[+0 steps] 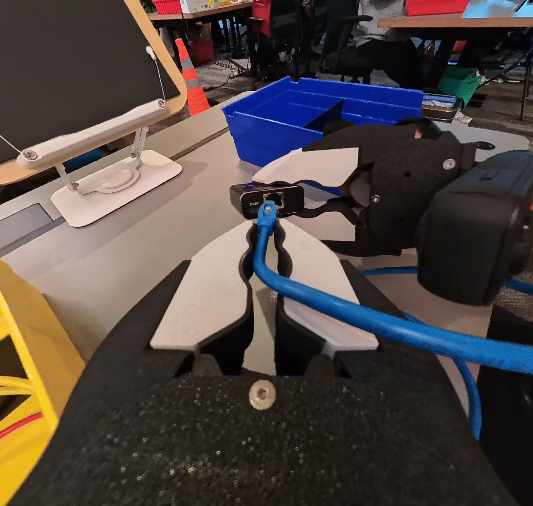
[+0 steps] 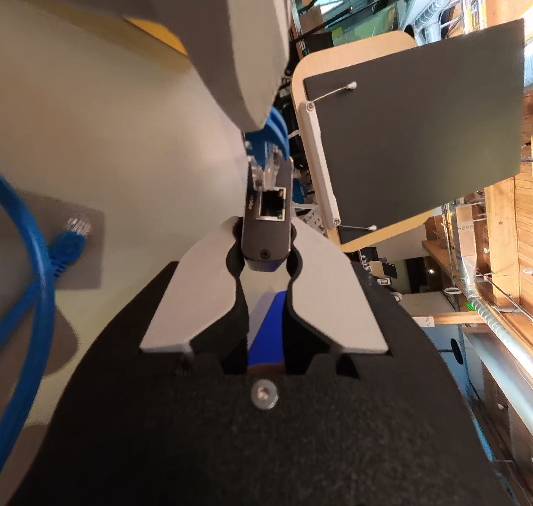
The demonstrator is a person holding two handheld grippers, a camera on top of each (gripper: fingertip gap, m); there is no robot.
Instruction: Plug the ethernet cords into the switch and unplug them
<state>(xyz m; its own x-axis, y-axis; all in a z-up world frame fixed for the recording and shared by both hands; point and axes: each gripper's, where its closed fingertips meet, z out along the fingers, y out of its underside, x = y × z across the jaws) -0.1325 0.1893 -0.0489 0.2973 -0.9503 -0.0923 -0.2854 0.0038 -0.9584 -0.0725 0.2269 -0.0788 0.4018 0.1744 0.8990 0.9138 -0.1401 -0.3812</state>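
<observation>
Two grippers meet over the grey desk [image 1: 121, 249]. Nearest in the left wrist view, the left gripper [image 1: 264, 226] is closed on a blue ethernet cord [image 1: 331, 301] just behind its plug [image 1: 266, 213], and the cord trails off to the right over the desk edge. The plug tip sits at the port of the small black switch [image 1: 266, 200]; whether it is fully seated cannot be told. From the right, the right gripper [image 1: 277, 197] clamps that switch by its sides and holds it off the desk. In the right wrist view the switch [image 2: 266, 226] shows an empty port facing the camera, and a second blue plug [image 2: 69, 244] lies loose on the desk. Behind stand a blue bin [image 1: 302, 111] and a dark panel on a white stand [image 1: 115, 180]. Farther back stands an orange cone [image 1: 191, 79].
</observation>
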